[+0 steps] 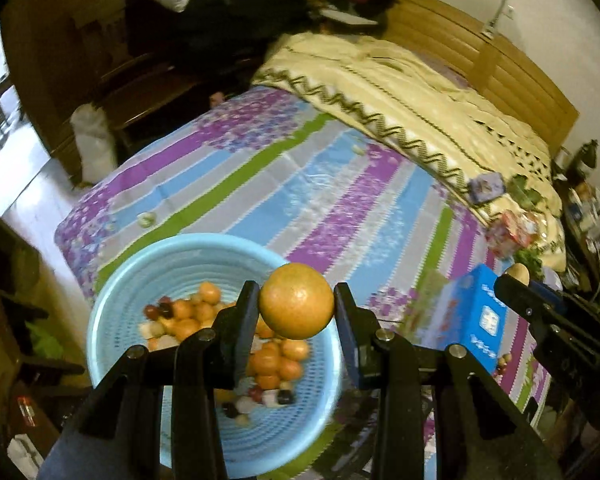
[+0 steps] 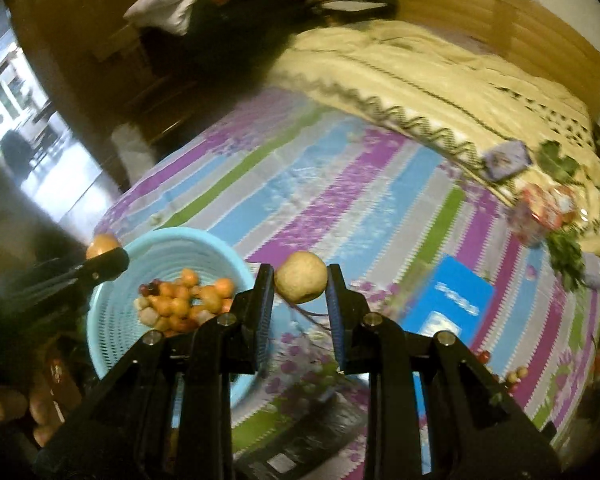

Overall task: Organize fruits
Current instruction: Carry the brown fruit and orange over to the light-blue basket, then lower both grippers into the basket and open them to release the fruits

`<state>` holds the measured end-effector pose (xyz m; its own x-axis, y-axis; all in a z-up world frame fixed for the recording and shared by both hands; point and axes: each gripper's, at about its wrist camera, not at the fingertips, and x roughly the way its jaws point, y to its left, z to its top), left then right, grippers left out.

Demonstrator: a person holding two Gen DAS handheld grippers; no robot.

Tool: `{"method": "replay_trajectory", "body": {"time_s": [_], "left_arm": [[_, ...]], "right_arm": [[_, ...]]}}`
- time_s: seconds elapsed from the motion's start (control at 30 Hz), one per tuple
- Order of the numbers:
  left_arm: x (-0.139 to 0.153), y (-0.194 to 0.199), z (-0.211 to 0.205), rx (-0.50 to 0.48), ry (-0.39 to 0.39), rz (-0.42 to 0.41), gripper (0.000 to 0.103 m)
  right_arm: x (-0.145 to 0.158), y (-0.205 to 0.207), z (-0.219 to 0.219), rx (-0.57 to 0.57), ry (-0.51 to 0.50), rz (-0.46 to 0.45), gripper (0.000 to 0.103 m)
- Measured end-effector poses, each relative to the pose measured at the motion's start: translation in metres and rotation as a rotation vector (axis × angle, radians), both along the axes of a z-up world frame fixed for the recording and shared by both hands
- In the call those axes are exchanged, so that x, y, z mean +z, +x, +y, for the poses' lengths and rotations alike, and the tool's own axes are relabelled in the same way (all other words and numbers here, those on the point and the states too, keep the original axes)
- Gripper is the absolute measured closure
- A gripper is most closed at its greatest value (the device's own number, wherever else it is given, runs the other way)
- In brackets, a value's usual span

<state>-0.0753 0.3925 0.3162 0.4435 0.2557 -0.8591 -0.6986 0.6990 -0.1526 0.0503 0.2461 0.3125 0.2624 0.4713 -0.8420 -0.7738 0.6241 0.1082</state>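
Clamped across its widest girth between the black fingers of the left gripper (image 1: pixel 296 304): a round, dimpled orange fruit (image 1: pixel 296 300), likely firm and light but apt to roll off the smooth pads, held above a pale-blue perforated plastic basket (image 1: pixel 128 280) heaped with small orange, dark-red and pale fruits (image 1: pixel 188 312). Pinched the same way in the narrower-set right gripper (image 2: pixel 300 284): a smaller, matte yellow-tan round fruit (image 2: pixel 300 282), over a soft striped purple, blue and green bedsheet (image 2: pixel 340 184). Farther back, a flat glossy blue box (image 2: pixel 456 304) and a rumpled cream quilt (image 2: pixel 420 80).
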Motion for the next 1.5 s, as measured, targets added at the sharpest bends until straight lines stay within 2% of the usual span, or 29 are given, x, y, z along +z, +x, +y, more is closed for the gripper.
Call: {"method": "replay_trajectory", "body": {"time_s": [0.23, 0.53, 0.97, 1.5], "left_arm": [[-0.014, -0.031, 0.050, 0.073, -0.022, 0.034, 0.064], [-0.033, -0.065, 0.102, 0.130, -0.053, 0.073, 0.064], [-0.082, -0.084, 0.143, 0.132, -0.128, 0.149, 0.064], [-0.108, -0.083, 0.139, 0.107, -0.189, 0.171, 0.064]], "right_arm": [[-0.010, -0.026, 0.060, 0.094, -0.020, 0.034, 0.077], [-0.030, -0.051, 0.110, 0.162, -0.066, 0.099, 0.077], [-0.063, -0.050, 0.115, 0.106, -0.134, 0.193, 0.076], [-0.086, -0.054, 0.118, 0.109, -0.163, 0.253, 0.076]]}}
